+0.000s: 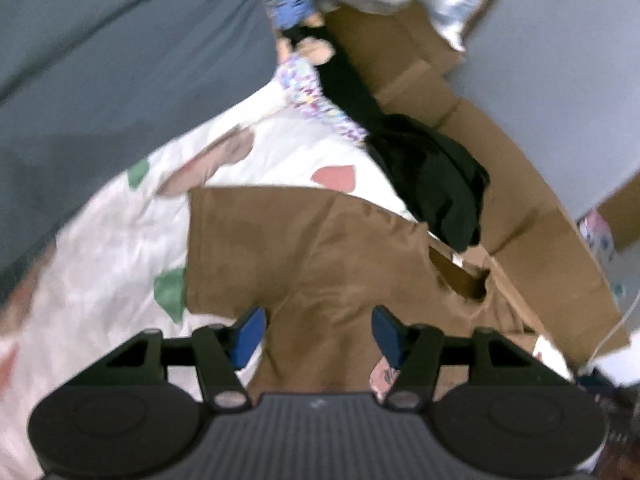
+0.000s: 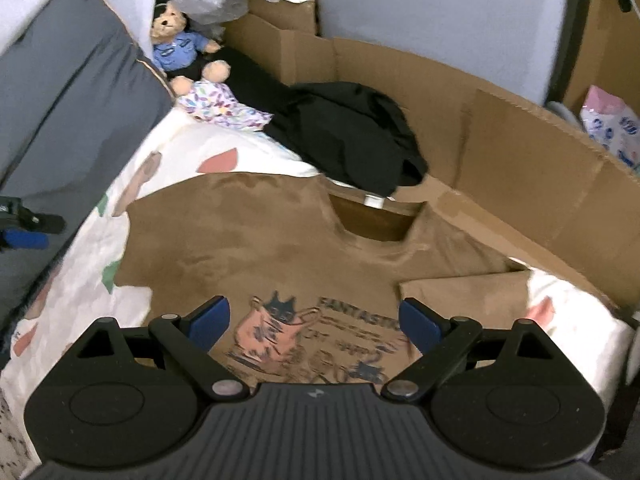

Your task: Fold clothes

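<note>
Hovering – left gripper (image 1: 318, 330) open, empty | right gripper (image 2: 316, 320) wide, empty – above brown T-shirt (image 2: 256, 248)

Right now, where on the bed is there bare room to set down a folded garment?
Free: white patterned bedsheet between brown printed T-shirt and grey pillow. Crowded: far side, with black garment pile, teddy bear and cardboard.

We see a brown T-shirt (image 2: 280, 248) lying spread out, print side up, with its neck opening toward the far side. The chest carries a pink and dark cat graphic with the word FANTASTIC. Its right sleeve is folded in over the body; the left sleeve lies out flat. Beyond the collar, touching it, sits a crumpled black garment (image 2: 348, 132)
</note>
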The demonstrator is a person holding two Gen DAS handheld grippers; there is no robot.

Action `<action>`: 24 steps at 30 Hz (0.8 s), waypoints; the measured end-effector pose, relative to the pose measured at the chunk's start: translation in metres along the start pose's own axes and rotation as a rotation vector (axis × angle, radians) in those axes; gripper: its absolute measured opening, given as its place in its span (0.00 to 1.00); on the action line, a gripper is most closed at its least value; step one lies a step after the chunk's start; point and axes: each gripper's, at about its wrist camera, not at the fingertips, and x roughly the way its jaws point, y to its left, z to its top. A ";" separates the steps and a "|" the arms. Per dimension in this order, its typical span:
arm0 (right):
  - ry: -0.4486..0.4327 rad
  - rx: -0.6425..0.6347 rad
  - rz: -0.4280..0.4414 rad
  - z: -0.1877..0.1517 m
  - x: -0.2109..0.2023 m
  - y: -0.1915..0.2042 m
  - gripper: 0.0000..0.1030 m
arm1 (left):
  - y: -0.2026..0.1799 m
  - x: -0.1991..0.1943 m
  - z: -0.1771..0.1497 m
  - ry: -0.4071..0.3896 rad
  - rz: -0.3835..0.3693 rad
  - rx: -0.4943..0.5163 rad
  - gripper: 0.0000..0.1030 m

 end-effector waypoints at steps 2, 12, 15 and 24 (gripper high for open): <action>0.015 -0.006 0.013 -0.001 0.011 0.004 0.92 | 0.009 0.014 -0.008 0.002 -0.006 0.011 0.54; 0.040 -0.032 0.080 -0.002 0.066 0.029 0.83 | 0.059 0.063 -0.016 0.018 0.018 -0.137 0.26; 0.058 -0.038 0.103 -0.003 0.081 0.042 0.76 | 0.079 0.076 -0.021 0.029 0.025 -0.199 0.22; 0.062 -0.055 0.165 0.006 0.113 0.090 0.70 | 0.137 0.098 -0.021 0.067 -0.021 -0.409 0.23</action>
